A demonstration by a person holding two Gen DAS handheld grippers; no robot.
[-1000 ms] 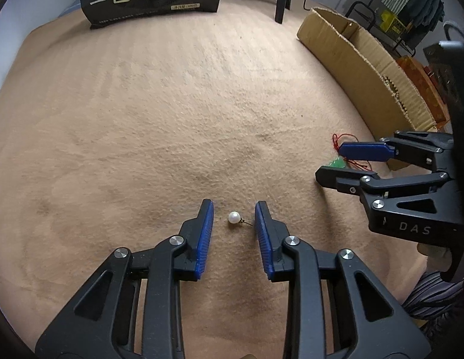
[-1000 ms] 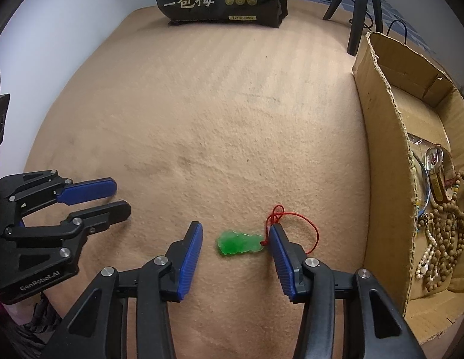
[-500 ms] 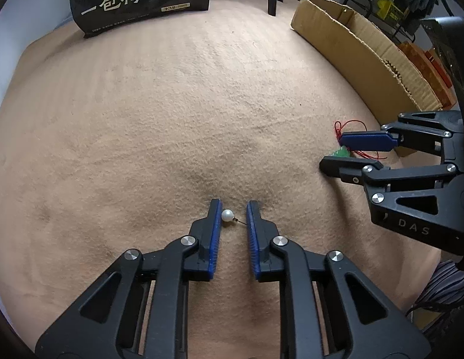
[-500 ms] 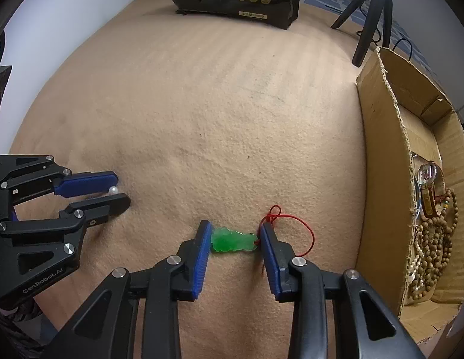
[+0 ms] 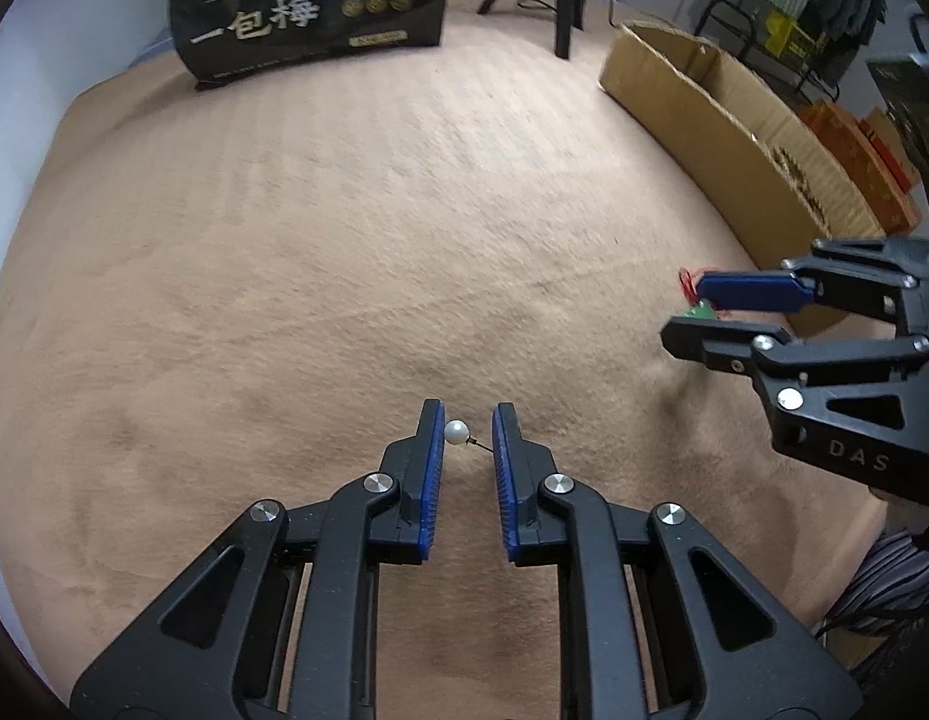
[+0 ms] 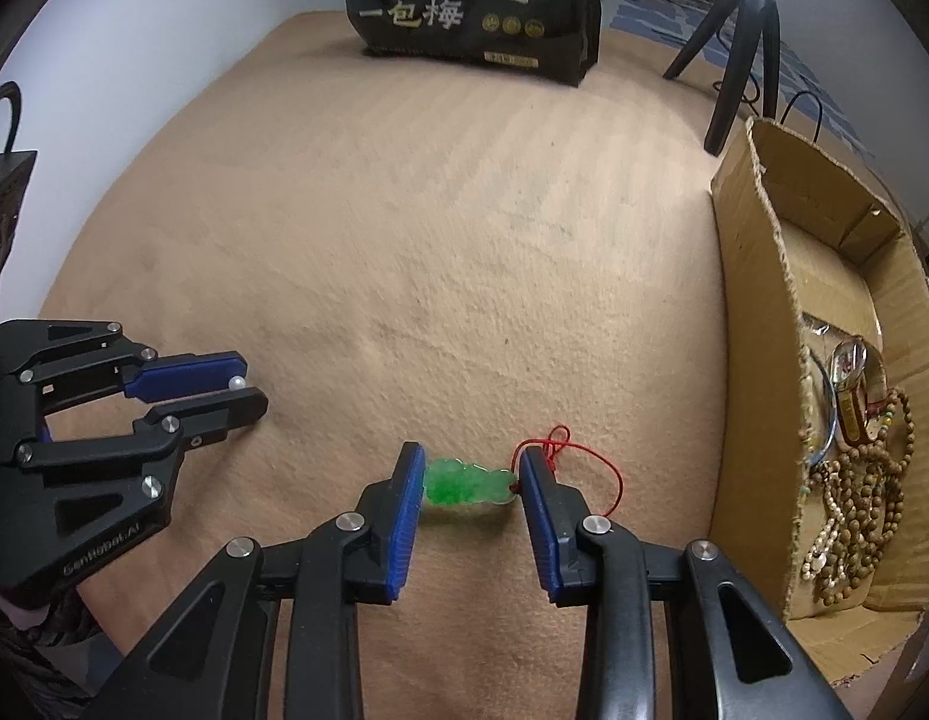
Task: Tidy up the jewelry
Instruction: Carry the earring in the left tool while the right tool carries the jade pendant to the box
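A small white pearl earring [image 5: 456,432] with a thin pin is clamped between the blue pads of my left gripper [image 5: 468,429], lifted off the tan blanket; it also shows in the right wrist view [image 6: 238,384]. A green jade pendant [image 6: 467,482] on a red cord [image 6: 590,468] is gripped end to end between the pads of my right gripper [image 6: 470,474], also raised. In the left wrist view the right gripper [image 5: 701,315] is at the right, with a bit of the pendant [image 5: 699,312] showing.
An open cardboard box [image 6: 758,300] stands at the right with bead necklaces [image 6: 860,492] and a bangle inside. A black snack bag [image 6: 473,6] and a tripod [image 6: 740,42] stand at the far edge of the tan blanket [image 6: 434,210].
Both grippers closed on their pieces, the left on the pearl earring and the right on the jade pendant, and rose from the blanket, tilting the views upward.
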